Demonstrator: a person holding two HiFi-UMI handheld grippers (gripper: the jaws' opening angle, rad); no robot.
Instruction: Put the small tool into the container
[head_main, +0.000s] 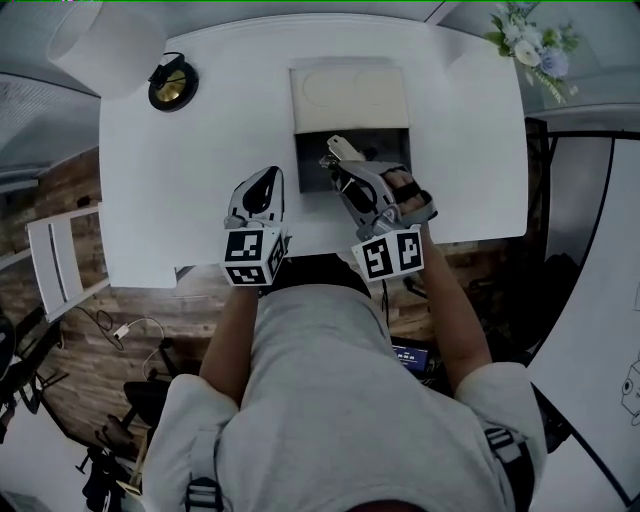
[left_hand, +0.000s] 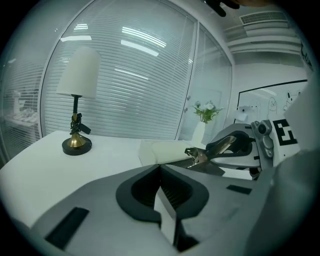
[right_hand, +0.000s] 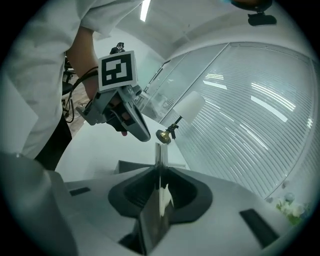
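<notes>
Two closed grippers: left gripper (head_main: 268, 180) empty; right gripper (right_hand: 159, 170) pinches small tool (left_hand: 198, 153), side-on only in left gripper view

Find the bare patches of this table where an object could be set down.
Bare: the table between lamp and container, and the strip from the container to the right edge, near the flowers. Crowded: the near middle, where the left gripper and the right gripper with the small tool hang by the container.

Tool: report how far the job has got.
Done: the tool is gripped in the fingers of the right gripper. In hand: it hangs over the open container. Left: lower it in and release. The left gripper is shut and empty.
</notes>
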